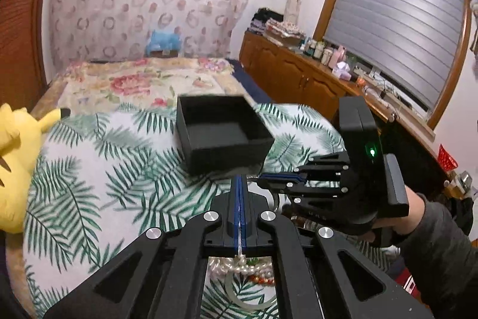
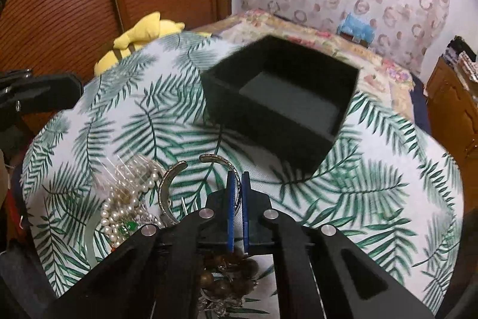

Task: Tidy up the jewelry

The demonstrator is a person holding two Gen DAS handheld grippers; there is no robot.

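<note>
An open, empty black box (image 1: 222,133) (image 2: 283,100) stands on the palm-leaf cloth. My left gripper (image 1: 240,184) is shut on a pearl necklace (image 1: 239,266) that hangs below its fingers. My right gripper (image 2: 237,178) is shut on a silver cuff bracelet (image 2: 167,193), which curves out to the left of its blue fingers; it also shows in the left wrist view (image 1: 269,181), just right of my left fingertips. A heap of pearls (image 2: 119,211), brown beads (image 2: 227,274) and a pale bangle (image 1: 248,301) lies close below both grippers.
A yellow plush toy (image 1: 15,166) (image 2: 140,38) lies at the cloth's left edge. A floral bedspread (image 1: 134,79) stretches behind the box. A wooden cabinet (image 1: 298,73) with bottles runs along the right wall.
</note>
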